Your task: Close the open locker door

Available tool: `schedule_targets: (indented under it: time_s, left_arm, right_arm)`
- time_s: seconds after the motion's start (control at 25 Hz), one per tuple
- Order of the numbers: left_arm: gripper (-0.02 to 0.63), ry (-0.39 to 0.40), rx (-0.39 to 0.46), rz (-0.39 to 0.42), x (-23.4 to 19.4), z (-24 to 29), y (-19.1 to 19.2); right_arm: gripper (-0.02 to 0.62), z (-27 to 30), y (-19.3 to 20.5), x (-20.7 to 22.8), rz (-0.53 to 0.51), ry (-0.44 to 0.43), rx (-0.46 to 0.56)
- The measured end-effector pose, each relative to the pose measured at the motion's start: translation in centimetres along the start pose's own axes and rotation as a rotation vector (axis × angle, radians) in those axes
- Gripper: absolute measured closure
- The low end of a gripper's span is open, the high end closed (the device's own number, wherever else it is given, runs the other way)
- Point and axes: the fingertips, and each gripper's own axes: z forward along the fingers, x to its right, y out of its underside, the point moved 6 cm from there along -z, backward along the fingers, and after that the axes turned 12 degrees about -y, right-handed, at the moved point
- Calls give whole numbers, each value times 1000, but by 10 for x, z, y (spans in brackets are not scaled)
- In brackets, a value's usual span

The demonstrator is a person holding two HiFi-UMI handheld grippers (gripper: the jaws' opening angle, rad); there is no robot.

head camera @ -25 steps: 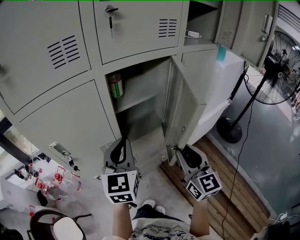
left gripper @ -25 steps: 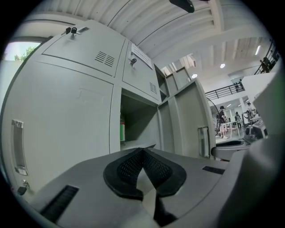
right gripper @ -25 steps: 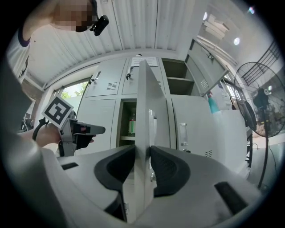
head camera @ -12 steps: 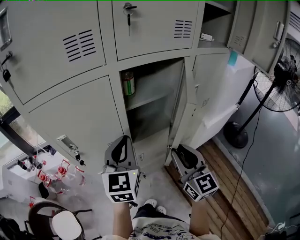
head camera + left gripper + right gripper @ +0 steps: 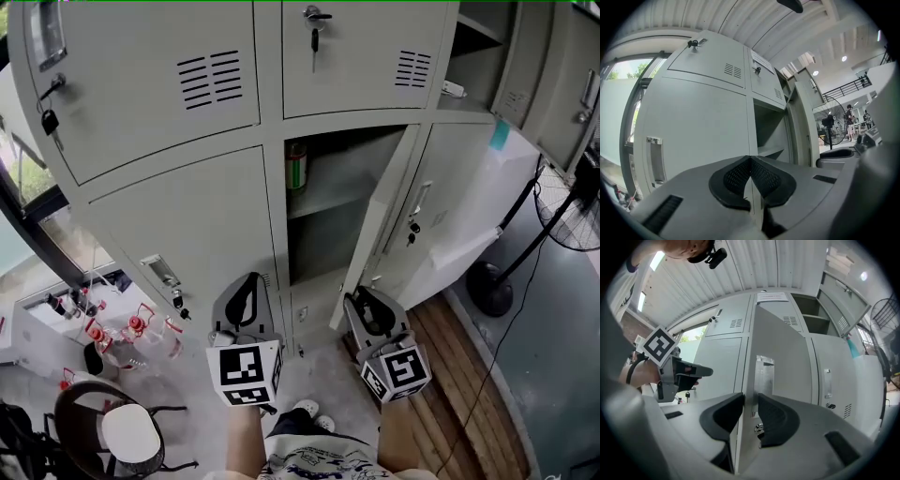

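Note:
The open locker door stands out from the middle lower compartment, hinged on its right side. A green can sits on the shelf inside. My right gripper is at the door's bottom free edge. In the right gripper view the door runs edge-on between the jaws of that gripper, whose pads rest against it. My left gripper hangs in front of the closed lower-left locker. In its own view that gripper is shut and holds nothing.
A standing fan with a round base is at the right, over a wooden floor. A white panel leans on the right lockers. A black chair and red-capped bottles are at the lower left.
The door has swung partway in toward its frame with the right gripper at its lower edge. The lockers have slid rightward in the head view. The left gripper has stayed put.

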Motion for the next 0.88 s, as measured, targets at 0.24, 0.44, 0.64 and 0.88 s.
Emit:
schedule_targets:
  time_s: [0.24, 0.44, 0.64, 0.88]
  left_arm:
    - [603, -48, -3, -2, -17, -3, 2]
    - [603, -79, -8, -2, -29, -4, 3]
    - [603, -92, -7, -3, -35, -6, 3]
    - [603, -107, -11, -8, -42, -5, 3]
  right_arm:
    - [497, 20, 0, -3, 6, -19, 4]
    - [497, 35, -1, -5, 8, -29, -3]
    - [497, 48, -1, -6, 9, -37, -11]
    - [497, 59, -1, -7, 11, -42, -12]
